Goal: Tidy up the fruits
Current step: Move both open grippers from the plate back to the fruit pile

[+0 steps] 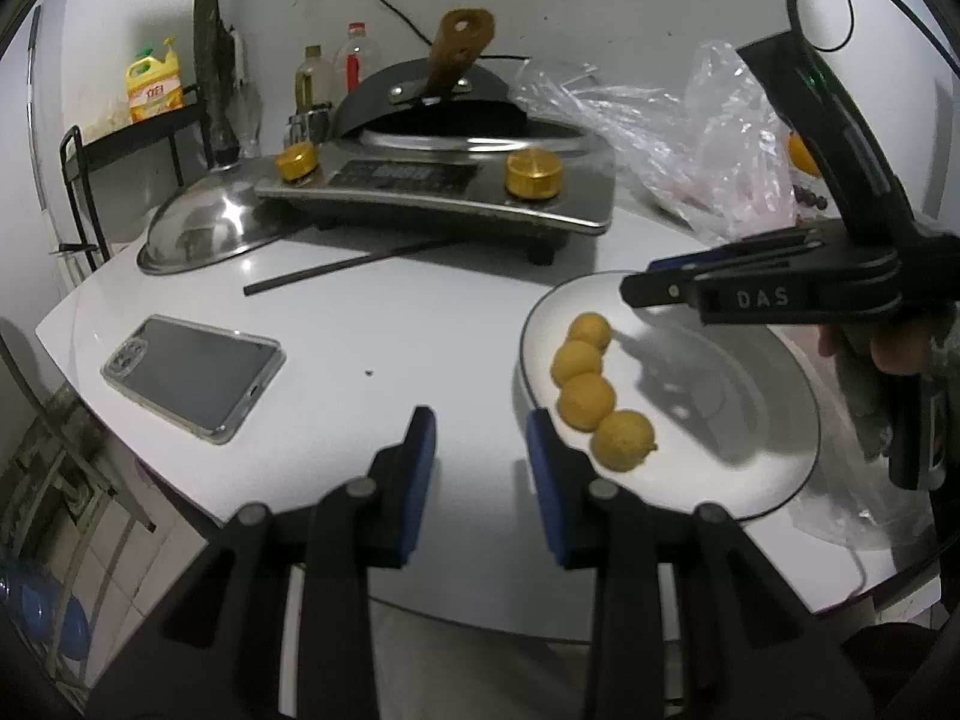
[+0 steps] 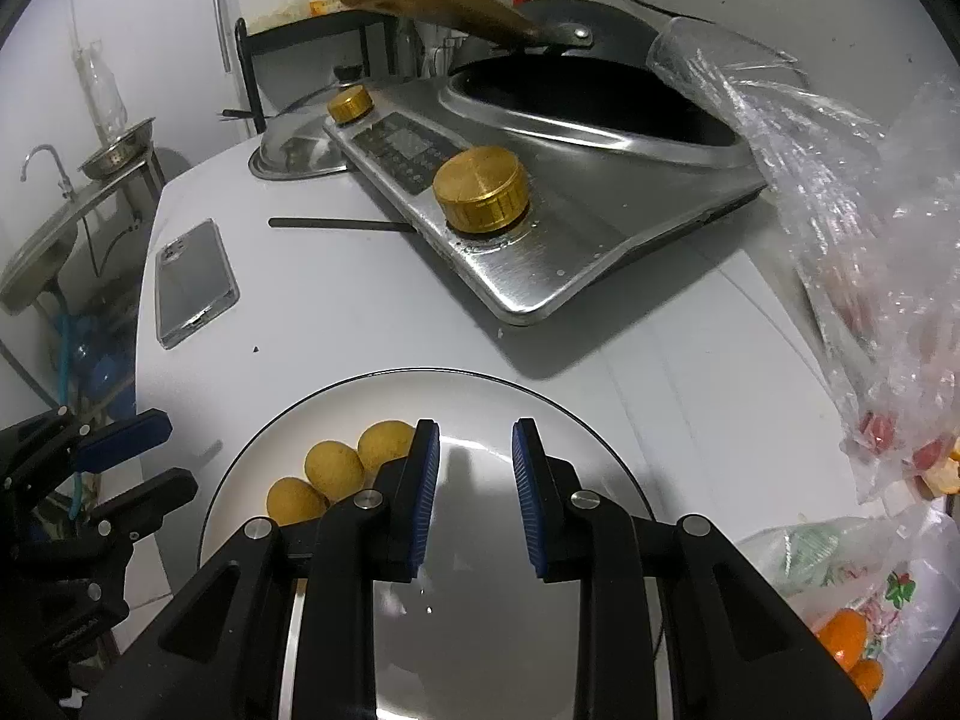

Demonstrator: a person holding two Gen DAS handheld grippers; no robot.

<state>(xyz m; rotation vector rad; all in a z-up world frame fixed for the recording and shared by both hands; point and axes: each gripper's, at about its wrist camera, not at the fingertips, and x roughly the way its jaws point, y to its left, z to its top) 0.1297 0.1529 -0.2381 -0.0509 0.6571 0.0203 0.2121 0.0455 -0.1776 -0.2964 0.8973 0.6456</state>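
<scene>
**Four Fruits Lined Up, More Waiting in the Bag**

Pictured on a white surface (image 1: 372,324), with every place given from the plate (image 1: 750,480) at its near edge. Beyond the plate: a steel cooker (image 1: 444,192) carrying a dark wok (image 1: 432,102). To the plate's right and behind it: a crumpled clear plastic bag (image 1: 708,138), with oranges (image 2: 843,633) showing through plastic at the plate's near right. Well to the plate's left: a phone (image 1: 192,375), lying flat.

Poised just off the plate's left rim: the left hand-held gripper (image 1: 480,426), pads drawn in close with a gap between them, nothing held. Hovering above the plate's middle: the right hand-held gripper (image 1: 642,279), narrowed as far as it goes, likewise empty.

Lined up along the plate's left side: four small yellow fruits (image 1: 585,399), touching one another in a gently curved row.

Judged as a pause between placements, with the next fruit not yet fetched. To do it well:

- Widen the right pads fully before reaching toward the bag.
- Pinch one fruit across its middle, lightly enough not to bruise it.
- Lower it onto the plate's bare part beside the row, without knocking the four already placed.
- Keep the left one clear of the rim, or use it to steady the bag.
</scene>
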